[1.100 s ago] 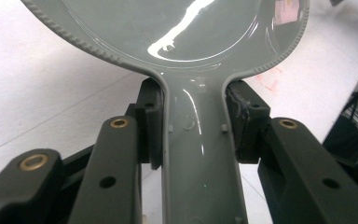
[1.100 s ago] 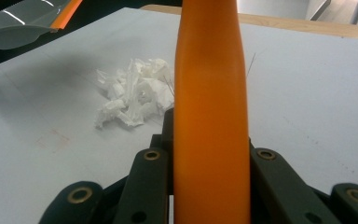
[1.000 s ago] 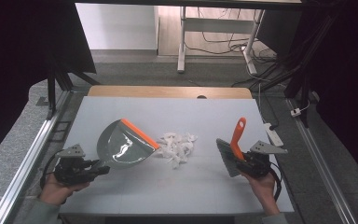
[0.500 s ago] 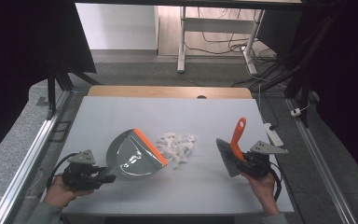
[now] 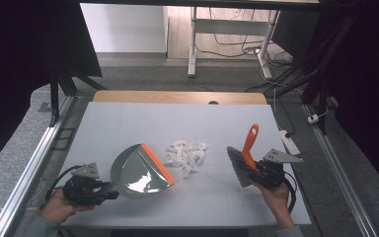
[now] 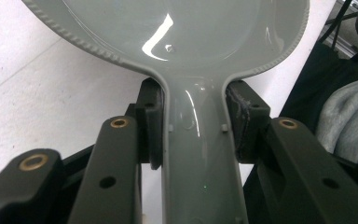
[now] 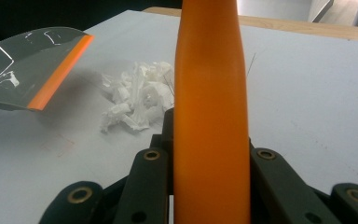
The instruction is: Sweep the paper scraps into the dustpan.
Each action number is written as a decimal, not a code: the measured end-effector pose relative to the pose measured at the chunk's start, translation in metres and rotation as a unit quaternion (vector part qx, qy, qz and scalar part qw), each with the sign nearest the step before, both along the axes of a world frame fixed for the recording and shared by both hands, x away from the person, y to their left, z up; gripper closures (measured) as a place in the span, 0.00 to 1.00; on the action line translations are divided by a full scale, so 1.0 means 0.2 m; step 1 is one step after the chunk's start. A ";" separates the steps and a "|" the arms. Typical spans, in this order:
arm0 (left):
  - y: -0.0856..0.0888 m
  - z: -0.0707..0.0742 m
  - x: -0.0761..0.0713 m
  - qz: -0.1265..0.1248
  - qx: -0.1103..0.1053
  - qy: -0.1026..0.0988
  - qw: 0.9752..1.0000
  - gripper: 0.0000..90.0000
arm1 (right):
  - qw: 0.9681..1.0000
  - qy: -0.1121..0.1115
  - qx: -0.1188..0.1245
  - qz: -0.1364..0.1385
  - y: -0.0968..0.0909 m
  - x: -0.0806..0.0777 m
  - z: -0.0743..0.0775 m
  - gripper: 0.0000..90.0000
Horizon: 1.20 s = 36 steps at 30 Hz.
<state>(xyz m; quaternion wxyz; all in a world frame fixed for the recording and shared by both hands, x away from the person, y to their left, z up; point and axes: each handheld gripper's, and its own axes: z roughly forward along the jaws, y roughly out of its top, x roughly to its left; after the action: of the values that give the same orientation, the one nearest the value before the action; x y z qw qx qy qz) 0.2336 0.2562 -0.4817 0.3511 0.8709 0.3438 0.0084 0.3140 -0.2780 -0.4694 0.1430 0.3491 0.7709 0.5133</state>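
Observation:
A grey dustpan with an orange lip lies tilted at the table's front left; its handle is clamped between the jaws of my left gripper, which is shut on it. Its orange edge faces a pile of white paper scraps in the middle of the table, a small gap apart. The scraps and the dustpan also appear in the right gripper view. My right gripper is shut on a hand brush with an orange handle, its grey bristles to the right of the scraps.
The white table top ends in a wooden strip at the far edge. A metal rail runs along the left side. A grey sleeve is beside the left gripper. A white power strip lies off the right edge.
The left gripper has pulled back towards the front left and turned the dustpan, whose orange lip now faces the scraps. The right gripper and brush have stayed put.

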 end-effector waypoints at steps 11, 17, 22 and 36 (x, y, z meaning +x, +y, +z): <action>0.04 -0.03 0.00 0.002 0.016 0.016 1.000 0.68 | 1.000 0.001 -0.001 0.002 0.01 0.00 0.00 0.85; 0.00 -0.07 0.02 -0.009 0.027 0.019 0.999 0.68 | 1.000 0.001 -0.002 0.003 0.03 0.01 0.00 0.85; -0.04 -0.08 0.02 -0.016 0.043 0.016 0.999 0.68 | 1.000 0.005 0.004 0.001 0.05 0.04 0.00 0.85; -0.10 -0.10 0.05 -0.028 0.031 0.023 0.999 0.68 | 0.999 0.020 -0.014 -0.025 0.23 0.21 0.03 0.85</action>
<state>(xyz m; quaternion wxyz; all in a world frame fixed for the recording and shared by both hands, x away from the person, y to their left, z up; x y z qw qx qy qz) 0.2433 0.2358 -0.5019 0.3156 0.8907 0.3269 -0.0110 0.3556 -0.2311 -0.4641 0.1448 0.3764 0.7717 0.4918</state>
